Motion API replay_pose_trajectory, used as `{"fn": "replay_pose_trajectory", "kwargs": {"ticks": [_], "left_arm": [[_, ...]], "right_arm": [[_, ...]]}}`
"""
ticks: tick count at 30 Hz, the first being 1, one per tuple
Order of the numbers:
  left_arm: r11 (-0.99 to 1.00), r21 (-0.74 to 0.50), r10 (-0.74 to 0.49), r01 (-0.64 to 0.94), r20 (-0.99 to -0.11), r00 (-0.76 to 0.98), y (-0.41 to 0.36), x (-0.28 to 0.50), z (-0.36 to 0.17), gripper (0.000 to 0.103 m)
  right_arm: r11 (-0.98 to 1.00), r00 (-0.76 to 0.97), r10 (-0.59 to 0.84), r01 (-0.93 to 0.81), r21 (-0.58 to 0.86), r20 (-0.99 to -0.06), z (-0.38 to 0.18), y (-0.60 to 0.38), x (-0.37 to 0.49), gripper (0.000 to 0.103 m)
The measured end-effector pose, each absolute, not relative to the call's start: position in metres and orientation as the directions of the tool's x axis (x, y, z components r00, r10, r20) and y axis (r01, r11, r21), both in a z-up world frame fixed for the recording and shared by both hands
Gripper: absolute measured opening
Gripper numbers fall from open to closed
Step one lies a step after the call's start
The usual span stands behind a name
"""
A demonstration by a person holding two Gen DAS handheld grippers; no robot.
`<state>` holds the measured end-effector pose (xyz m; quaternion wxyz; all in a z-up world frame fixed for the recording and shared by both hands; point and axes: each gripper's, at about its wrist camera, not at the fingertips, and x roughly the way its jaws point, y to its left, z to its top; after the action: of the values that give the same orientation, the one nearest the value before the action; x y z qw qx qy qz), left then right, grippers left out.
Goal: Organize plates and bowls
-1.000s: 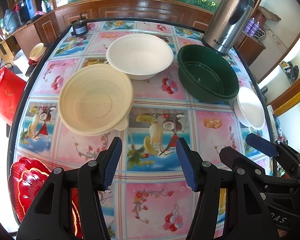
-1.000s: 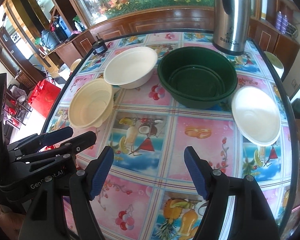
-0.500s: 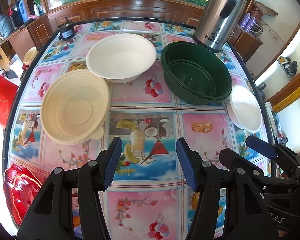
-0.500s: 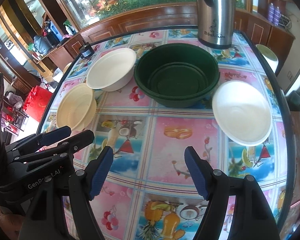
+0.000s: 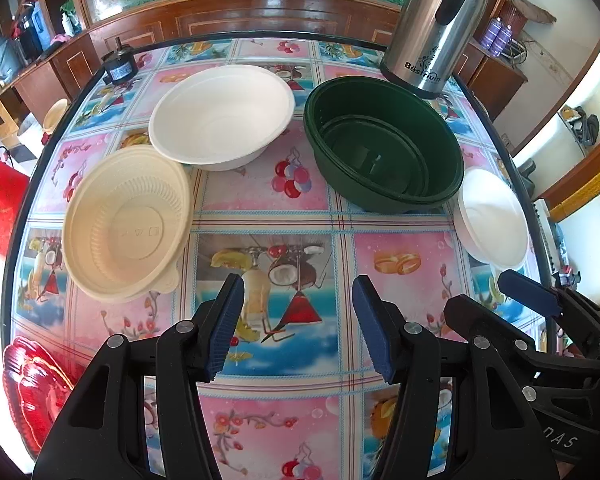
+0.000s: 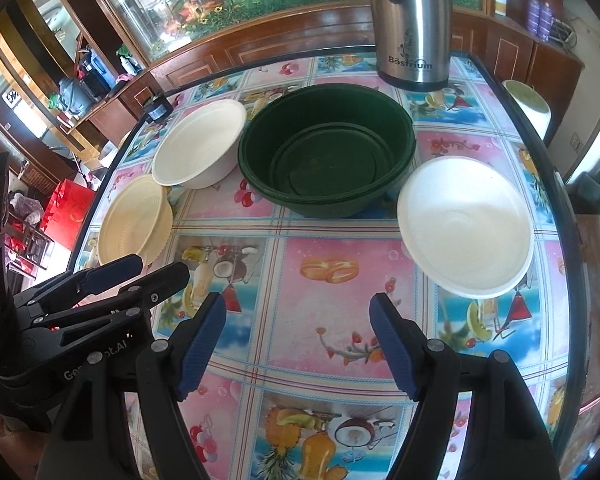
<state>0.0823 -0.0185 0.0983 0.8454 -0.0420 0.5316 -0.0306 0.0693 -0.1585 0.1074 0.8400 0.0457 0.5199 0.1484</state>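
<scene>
Left tool (image 5: pixel 298 324) and right tool (image 6: pixel 298 344), both open and empty, have drifted toward the green bowl (image 5: pixel 384 156).

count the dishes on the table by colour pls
White bowls: 2, one at the back and one by the right edge
Cream bowl: 1
Green bowl: 1
Red dish at the near left corner: 1
Total: 5

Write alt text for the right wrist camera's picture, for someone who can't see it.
An open, empty right hand-held gripper hovers over a fruit-patterned tablecloth holding four bowls: a large dark green plastic bowl, a white bowl, another white bowl and a ribbed cream plastic bowl. A steel flask stands behind.
</scene>
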Motion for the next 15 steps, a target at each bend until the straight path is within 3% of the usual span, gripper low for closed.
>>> {"fn": "replay_pose_trajectory", "kwargs": {"ticks": [15], "left_arm": [[0.996,-0.094,-0.084,-0.004,-0.905,0.417,-0.032,0.102,0.088,0.057]], "right_arm": [[0.953,0.414,0.290,-0.212,0.219,-0.863,0.103,-0.169,0.092,0.075]]}}
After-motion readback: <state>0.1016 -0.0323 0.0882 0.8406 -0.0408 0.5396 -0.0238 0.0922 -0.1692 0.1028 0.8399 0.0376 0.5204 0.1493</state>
